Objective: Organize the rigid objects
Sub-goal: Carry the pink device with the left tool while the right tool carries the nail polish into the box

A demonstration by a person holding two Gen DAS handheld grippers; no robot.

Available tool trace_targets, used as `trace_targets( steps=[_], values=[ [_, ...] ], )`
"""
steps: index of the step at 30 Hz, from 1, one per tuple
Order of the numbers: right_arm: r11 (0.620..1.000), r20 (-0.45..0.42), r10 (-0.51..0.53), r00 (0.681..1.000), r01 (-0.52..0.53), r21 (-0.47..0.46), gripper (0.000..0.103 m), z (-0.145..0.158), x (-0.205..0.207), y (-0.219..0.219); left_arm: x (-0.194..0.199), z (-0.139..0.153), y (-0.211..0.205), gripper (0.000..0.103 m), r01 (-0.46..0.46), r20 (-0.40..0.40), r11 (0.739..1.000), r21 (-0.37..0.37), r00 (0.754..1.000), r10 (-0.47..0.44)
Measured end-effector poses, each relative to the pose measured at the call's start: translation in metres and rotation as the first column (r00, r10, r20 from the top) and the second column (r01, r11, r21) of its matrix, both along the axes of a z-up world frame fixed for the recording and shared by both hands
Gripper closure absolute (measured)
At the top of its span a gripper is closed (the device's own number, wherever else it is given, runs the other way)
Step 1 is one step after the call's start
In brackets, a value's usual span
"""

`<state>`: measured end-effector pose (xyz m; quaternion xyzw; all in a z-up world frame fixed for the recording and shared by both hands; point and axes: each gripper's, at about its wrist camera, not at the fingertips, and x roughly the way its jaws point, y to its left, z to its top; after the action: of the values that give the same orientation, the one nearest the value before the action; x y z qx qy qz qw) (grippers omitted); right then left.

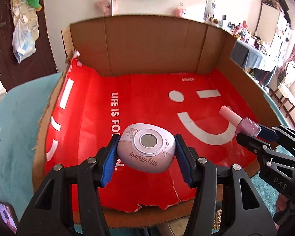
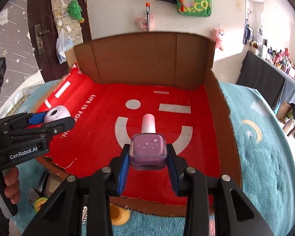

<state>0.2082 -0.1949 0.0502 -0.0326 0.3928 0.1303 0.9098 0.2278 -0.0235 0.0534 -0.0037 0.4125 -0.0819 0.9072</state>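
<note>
My left gripper [image 1: 145, 153] is shut on a rounded lilac "My Melody" case [image 1: 146, 149] with a round grey window, held above the red liner of the cardboard box [image 1: 147, 45]. In the right wrist view that case [image 2: 57, 116] shows at the left between the left gripper's blue pads. My right gripper [image 2: 148, 153] is shut on a purple nail polish bottle [image 2: 147, 151] with a pale pink cap [image 2: 148, 123], held over the smiley print. The same bottle [image 1: 247, 128] appears at the right of the left wrist view.
The open cardboard box has a tall back wall [image 2: 143, 59] and a red printed liner [image 2: 100, 137], and it rests on a teal rug [image 2: 265, 147]. A yellow object [image 2: 118, 214] and a small green roll [image 2: 39, 202] lie in front of the box. A phone [image 1: 6, 216] lies at the lower left.
</note>
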Motion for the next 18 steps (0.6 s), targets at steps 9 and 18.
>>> trace_targets(
  steps=[9, 18],
  values=[
    [0.999, -0.064, -0.019, 0.998, 0.016, -0.038, 0.065, -0.015, 0.016, 0.004, 0.019, -0.021, 0.001, 0.05, 0.002, -0.093, 1.0, -0.002, 0.996, -0.003],
    [0.998, -0.073, -0.035, 0.997, 0.031, -0.055, 0.065, -0.02, 0.025, 0.007, 0.027, -0.029, 0.003, 0.05, -0.016, -0.122, 1.0, 0.008, 0.992, 0.017]
  ],
)
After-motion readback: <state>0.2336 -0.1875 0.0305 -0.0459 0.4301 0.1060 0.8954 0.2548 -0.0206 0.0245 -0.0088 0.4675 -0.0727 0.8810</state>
